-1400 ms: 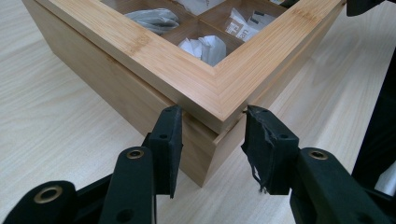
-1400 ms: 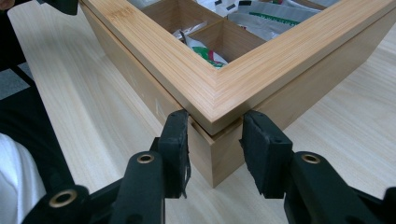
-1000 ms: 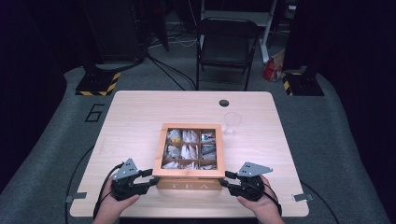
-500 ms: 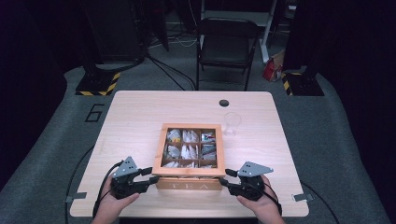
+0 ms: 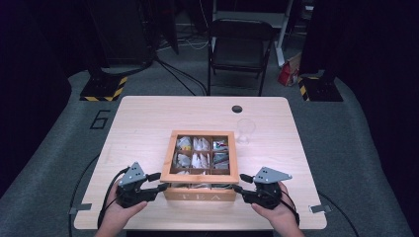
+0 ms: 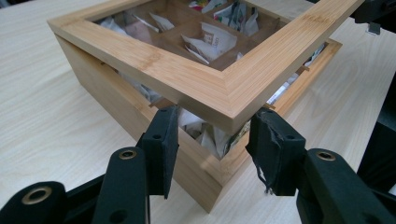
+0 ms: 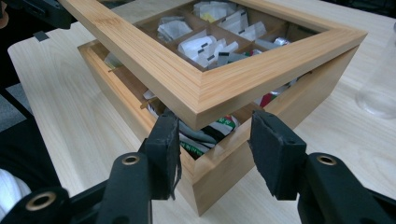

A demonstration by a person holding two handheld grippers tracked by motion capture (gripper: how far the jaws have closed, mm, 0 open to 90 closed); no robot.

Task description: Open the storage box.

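A wooden tea box (image 5: 200, 193) marked TEA sits near the table's front edge. Its glass-paned lid (image 5: 202, 134) is tilted, with the front edge raised off the base. Tea bags (image 5: 200, 159) fill the compartments under the pane. My left gripper (image 5: 165, 183) is at the front left corner, open. In the left gripper view its jaws (image 6: 212, 135) stand either side of the lid (image 6: 201, 79) corner, tips just under it. My right gripper (image 5: 236, 188) mirrors this at the front right corner, open (image 7: 215, 140) beneath the lid (image 7: 196, 91).
A clear glass (image 5: 245, 131) stands just right of the box's far corner and shows at the right edge of the right gripper view (image 7: 380, 79). A black round grommet (image 5: 237, 108) sits near the table's far edge. A folding chair (image 5: 239, 49) stands beyond the table.
Both grippers have edged slightly inward toward the box's front corners. The box itself has stayed in place.
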